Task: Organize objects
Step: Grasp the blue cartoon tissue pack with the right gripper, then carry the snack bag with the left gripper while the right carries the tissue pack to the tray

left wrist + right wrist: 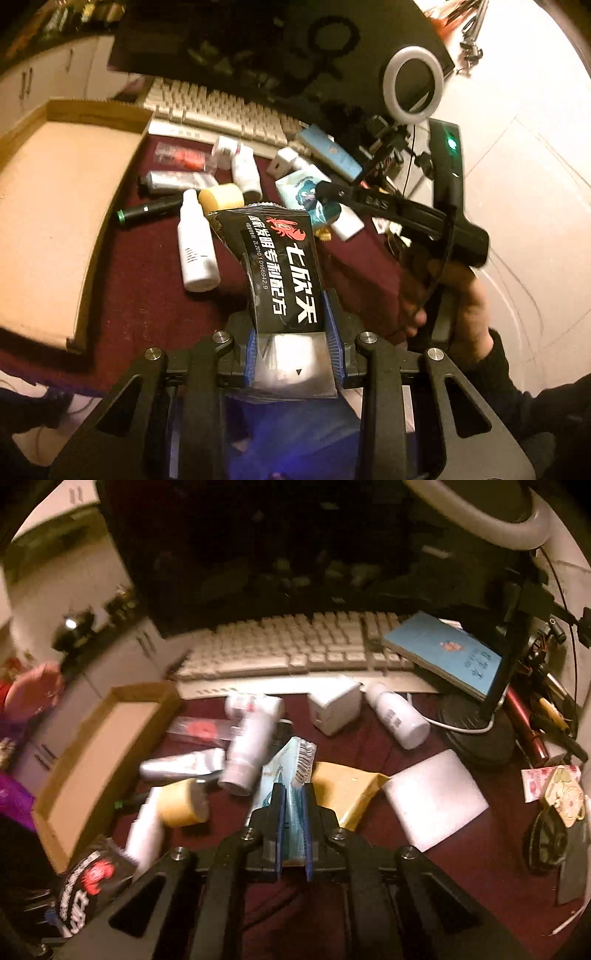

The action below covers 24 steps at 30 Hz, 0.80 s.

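With your left gripper [293,363] clamped on the black packet [282,266] and your right gripper [293,827] pinched on the tissue pack [286,771], swing both left over the cardboard box [55,206] before letting go.

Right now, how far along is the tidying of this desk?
Barely started: the cardboard tray looks bare inside. In hand: the left gripper clamps a black sachet, the right gripper pinches a blue packet. Left on the cloth: white bottle, yellow tape roll, black pen.
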Each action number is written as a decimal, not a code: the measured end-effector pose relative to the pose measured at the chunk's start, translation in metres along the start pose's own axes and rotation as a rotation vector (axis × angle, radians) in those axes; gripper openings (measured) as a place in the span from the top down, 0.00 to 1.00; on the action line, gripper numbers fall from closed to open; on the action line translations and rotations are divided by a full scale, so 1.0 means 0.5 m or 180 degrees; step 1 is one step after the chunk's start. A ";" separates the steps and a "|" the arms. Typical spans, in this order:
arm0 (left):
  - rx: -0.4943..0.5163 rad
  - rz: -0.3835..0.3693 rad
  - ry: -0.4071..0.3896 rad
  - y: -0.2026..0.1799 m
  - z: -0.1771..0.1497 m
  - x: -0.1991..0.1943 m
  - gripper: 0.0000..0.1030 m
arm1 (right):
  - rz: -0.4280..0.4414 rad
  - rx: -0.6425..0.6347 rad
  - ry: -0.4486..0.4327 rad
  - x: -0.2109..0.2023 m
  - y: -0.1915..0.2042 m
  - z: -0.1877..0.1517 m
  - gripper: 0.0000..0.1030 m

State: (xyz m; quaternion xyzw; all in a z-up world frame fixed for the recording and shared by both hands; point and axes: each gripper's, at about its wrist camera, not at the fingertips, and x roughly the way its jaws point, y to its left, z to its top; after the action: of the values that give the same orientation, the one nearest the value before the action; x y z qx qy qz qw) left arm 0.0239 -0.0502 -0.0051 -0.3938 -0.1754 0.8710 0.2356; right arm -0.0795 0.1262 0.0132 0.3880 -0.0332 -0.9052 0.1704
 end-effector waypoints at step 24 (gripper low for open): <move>-0.0661 0.1518 -0.0628 0.134 0.044 -0.151 0.71 | 0.1760 -0.0320 -0.0014 0.021 0.214 0.008 0.94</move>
State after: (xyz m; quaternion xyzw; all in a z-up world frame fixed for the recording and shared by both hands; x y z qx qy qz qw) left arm 0.0326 -0.1497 0.0215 -0.3592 -0.1883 0.9134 -0.0359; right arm -0.0589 0.0219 0.0293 0.3533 -0.0932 -0.8257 0.4298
